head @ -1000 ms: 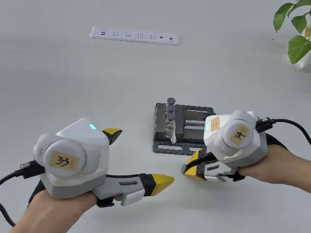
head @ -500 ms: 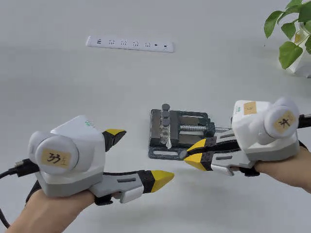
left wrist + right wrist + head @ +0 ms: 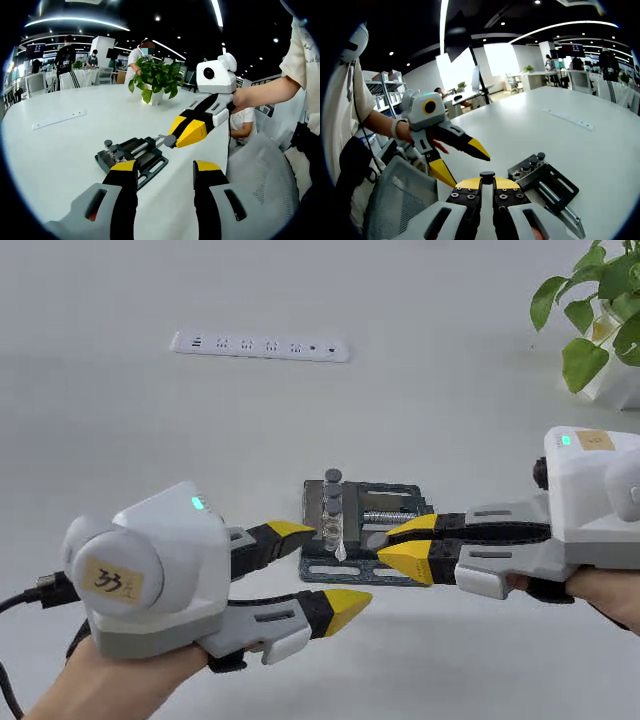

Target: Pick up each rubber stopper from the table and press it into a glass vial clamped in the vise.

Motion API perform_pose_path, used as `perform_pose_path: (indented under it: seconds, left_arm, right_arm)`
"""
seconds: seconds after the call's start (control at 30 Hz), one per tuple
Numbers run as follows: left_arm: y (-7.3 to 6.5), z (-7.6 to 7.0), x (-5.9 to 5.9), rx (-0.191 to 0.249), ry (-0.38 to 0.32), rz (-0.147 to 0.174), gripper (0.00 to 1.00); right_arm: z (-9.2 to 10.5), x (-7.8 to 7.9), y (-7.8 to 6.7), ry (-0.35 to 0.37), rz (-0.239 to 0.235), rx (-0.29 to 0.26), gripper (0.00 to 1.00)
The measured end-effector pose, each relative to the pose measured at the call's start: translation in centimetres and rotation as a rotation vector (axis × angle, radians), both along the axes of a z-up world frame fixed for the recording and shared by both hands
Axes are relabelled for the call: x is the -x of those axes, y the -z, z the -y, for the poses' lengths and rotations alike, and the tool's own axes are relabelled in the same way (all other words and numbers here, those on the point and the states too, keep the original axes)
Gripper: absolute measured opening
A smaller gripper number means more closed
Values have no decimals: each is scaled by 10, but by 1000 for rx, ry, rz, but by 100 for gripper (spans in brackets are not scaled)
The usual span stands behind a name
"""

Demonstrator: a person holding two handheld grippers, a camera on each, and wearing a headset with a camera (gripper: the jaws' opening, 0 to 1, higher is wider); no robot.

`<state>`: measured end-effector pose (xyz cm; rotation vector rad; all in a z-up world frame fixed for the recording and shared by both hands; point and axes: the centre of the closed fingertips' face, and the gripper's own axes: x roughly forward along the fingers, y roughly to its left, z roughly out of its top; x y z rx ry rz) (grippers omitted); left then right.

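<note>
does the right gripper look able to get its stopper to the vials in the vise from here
Probably yes: the right gripper, shut on the stopper, sits beside the vise with nothing between its jaws and the vials.

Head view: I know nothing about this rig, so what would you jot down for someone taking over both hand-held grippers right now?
Left hand-held gripper: open, empty, near the vise.
Right hand-held gripper: shut on a rubber stopper, tips close to the vise.
Done: three vials in the vise look stoppered.
Left: the front vial looks open; press the held stopper into it.
</note>
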<state>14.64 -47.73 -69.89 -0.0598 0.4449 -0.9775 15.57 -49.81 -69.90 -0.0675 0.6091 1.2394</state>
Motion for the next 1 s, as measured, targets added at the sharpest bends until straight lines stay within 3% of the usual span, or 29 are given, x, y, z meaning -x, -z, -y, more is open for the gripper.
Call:
perform_pose_path:
  seconds: [0.07, 0.1, 0.17, 0.3, 0.53, 0.73, 1.0]
  left_arm:
    - [-2, 3, 0, 16, 2, -25, 37]
    - [-3, 4, 1, 37, -6, -59, 37]
    - [-8, 5, -2, 64, -17, -66, 35]
    - [-15, 7, -8, 160, -53, -145, 26]
    - [-15, 6, -17, 290, -100, -264, 23]
    - [-14, 1, -20, 347, -136, -316, 13]
    - [-17, 4, -19, 365, -148, -322, 11]
  right_arm:
    - [0, 0, 0, -12, 20, 3, 2]
    - [0, 2, 1, -19, 22, 1, 2]
    - [-2, 4, 1, -30, 43, -5, 2]
    - [-6, 8, 2, -49, 68, -6, 2]
    - [-11, 8, -3, -59, 126, -22, 2]
    - [-13, 7, -8, -63, 179, -27, 2]
    - [-20, 6, -11, -59, 239, 0, 2]
